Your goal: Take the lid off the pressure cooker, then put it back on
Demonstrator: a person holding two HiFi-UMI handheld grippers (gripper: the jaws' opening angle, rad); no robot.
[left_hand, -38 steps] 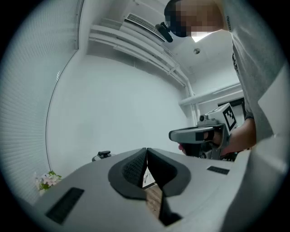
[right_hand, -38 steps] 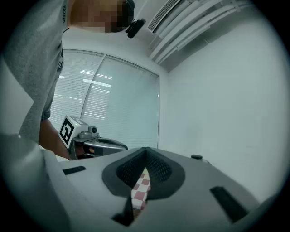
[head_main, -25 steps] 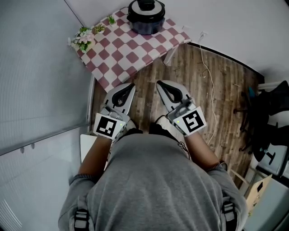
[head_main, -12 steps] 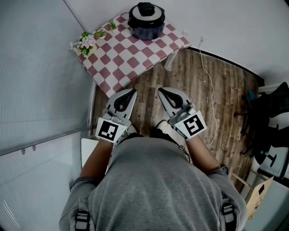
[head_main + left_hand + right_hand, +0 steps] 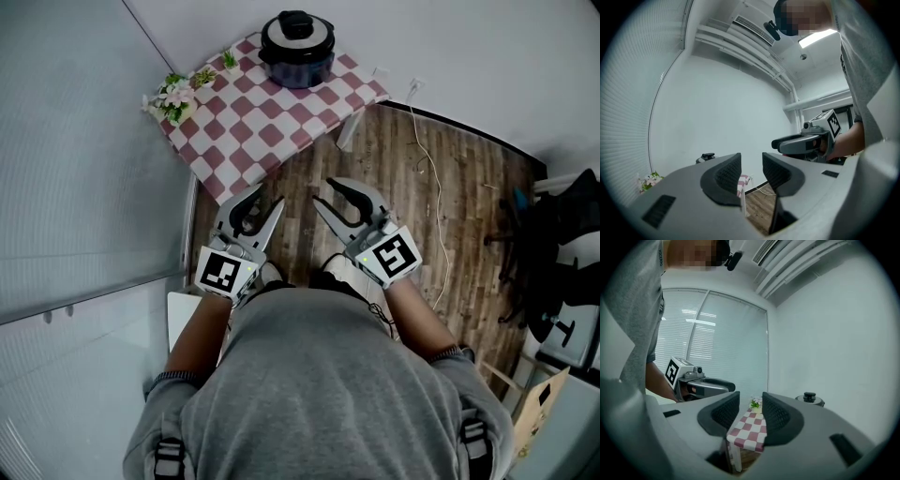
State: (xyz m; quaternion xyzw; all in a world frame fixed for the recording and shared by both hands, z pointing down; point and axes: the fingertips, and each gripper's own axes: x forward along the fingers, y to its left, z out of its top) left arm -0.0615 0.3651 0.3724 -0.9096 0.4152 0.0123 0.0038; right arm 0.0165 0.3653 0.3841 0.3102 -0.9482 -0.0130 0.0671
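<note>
Corner of white-walled rm, wood floor (image 5: 459, 187). Small table (image 5: 272, 112) w/ red-white check cloth; pressure cooker (image 5: 297, 52) at its far edge, lid (image 5: 296, 28) on, flowers (image 5: 172, 94) at left corner. Left gripper (image 5: 267, 196) and right gripper (image 5: 322, 192) held side by side near waist, roughly level, well short of table. Jaws on both just opened, approx halfway, nothing btwn.
</note>
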